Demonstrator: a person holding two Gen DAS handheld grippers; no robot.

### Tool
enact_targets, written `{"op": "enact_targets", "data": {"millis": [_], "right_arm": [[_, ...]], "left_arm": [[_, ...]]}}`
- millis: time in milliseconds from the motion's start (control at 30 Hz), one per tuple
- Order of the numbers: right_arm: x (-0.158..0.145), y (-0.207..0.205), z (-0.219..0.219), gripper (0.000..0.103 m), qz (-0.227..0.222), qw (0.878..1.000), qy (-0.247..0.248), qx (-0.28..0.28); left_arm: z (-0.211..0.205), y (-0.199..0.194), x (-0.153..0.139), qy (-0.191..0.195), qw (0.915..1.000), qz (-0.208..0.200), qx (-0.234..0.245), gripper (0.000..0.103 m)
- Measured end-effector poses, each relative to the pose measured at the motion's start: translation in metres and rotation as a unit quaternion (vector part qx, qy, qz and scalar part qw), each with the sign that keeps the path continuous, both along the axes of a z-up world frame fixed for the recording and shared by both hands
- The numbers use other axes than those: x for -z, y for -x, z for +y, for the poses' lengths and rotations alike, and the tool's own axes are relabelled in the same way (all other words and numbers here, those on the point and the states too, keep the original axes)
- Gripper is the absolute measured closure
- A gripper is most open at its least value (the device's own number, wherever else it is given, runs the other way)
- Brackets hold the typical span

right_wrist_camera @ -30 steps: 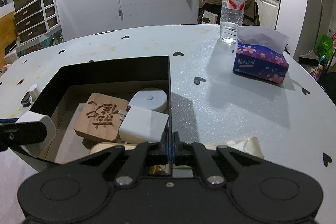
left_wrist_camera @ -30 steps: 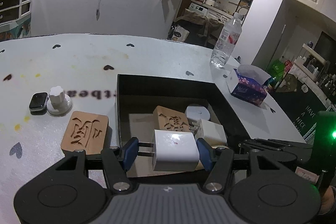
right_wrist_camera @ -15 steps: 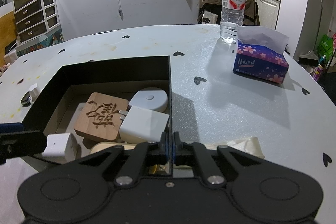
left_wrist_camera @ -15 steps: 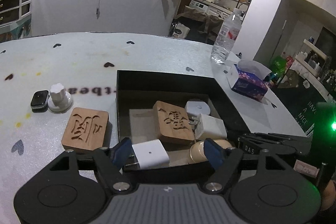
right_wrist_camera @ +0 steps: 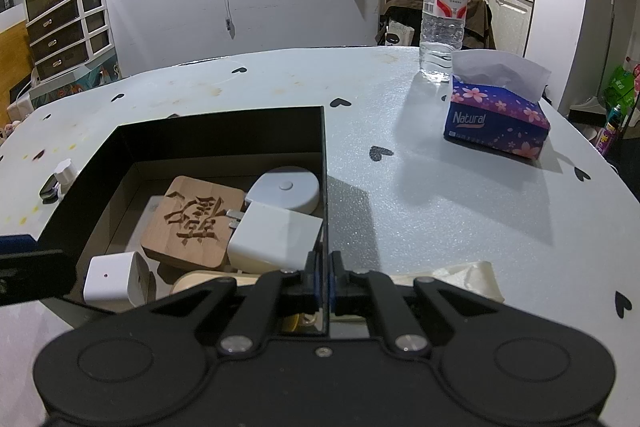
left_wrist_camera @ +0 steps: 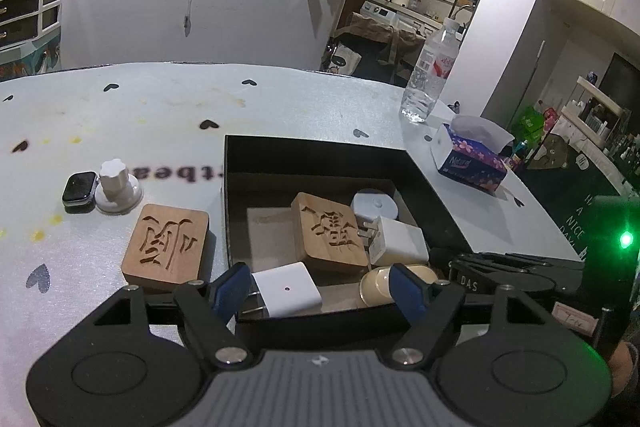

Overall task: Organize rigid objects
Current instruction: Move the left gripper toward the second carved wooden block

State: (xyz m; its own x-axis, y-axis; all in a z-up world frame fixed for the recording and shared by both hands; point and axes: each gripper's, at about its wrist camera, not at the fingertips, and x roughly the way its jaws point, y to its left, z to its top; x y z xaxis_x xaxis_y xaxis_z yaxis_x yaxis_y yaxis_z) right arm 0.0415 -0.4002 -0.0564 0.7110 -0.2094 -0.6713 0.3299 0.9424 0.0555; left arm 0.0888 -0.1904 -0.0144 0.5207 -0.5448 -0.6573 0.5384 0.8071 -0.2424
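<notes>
The left claw [left_wrist_camera: 320, 289] stands apart over the near edge of the black box [left_wrist_camera: 320, 157], its jaws having just been opening. The white charger [left_wrist_camera: 287, 289] lies between the blue pads on the box floor, loose and unpressed.

The right claw [right_wrist_camera: 323, 277] is closed tight on the box's right wall at its near end.

Further inside the box lie a wooden block carved with a Chinese character [left_wrist_camera: 328, 233], a second white charger [left_wrist_camera: 398, 243], a round white disc [left_wrist_camera: 374, 205] and a cream piece [left_wrist_camera: 378, 285] at the near right.

On the worktop [left_wrist_camera: 160, 115] left of the box lie another carved wooden block [left_wrist_camera: 166, 243], a white knob [left_wrist_camera: 116, 185] and a smartwatch [left_wrist_camera: 79, 187]. Beyond them, upside-down dark lettering reads partly "tbea".

Far right stand a water bottle with a red label [right_wrist_camera: 443, 15] and a tissue box marked "Natural" [right_wrist_camera: 496, 119].
</notes>
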Motion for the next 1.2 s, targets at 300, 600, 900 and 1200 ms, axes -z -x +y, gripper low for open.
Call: {"op": "enact_targets", "data": {"millis": [300, 600, 900, 1200], "right_arm": [[0.000, 0.000, 0.000, 0.098, 0.000, 1.000, 0.000, 0.000], [0.000, 0.000, 0.000, 0.098, 0.000, 1.000, 0.000, 0.000], [0.000, 0.000, 0.000, 0.098, 0.000, 1.000, 0.000, 0.000], [0.000, 0.000, 0.000, 0.098, 0.000, 1.000, 0.000, 0.000]], "left_arm": [[0.019, 0.017, -0.023, 0.025, 0.9988, -0.043, 0.005, 0.001], [0.058, 0.012, -0.025, 0.021, 0.9955, -0.082, -0.044, 0.000], [0.092, -0.009, -0.001, 0.003, 0.9954, -0.071, -0.064, 0.000], [0.092, -0.031, 0.039, -0.066, 0.9940, -0.087, 0.001, 0.019]]}}
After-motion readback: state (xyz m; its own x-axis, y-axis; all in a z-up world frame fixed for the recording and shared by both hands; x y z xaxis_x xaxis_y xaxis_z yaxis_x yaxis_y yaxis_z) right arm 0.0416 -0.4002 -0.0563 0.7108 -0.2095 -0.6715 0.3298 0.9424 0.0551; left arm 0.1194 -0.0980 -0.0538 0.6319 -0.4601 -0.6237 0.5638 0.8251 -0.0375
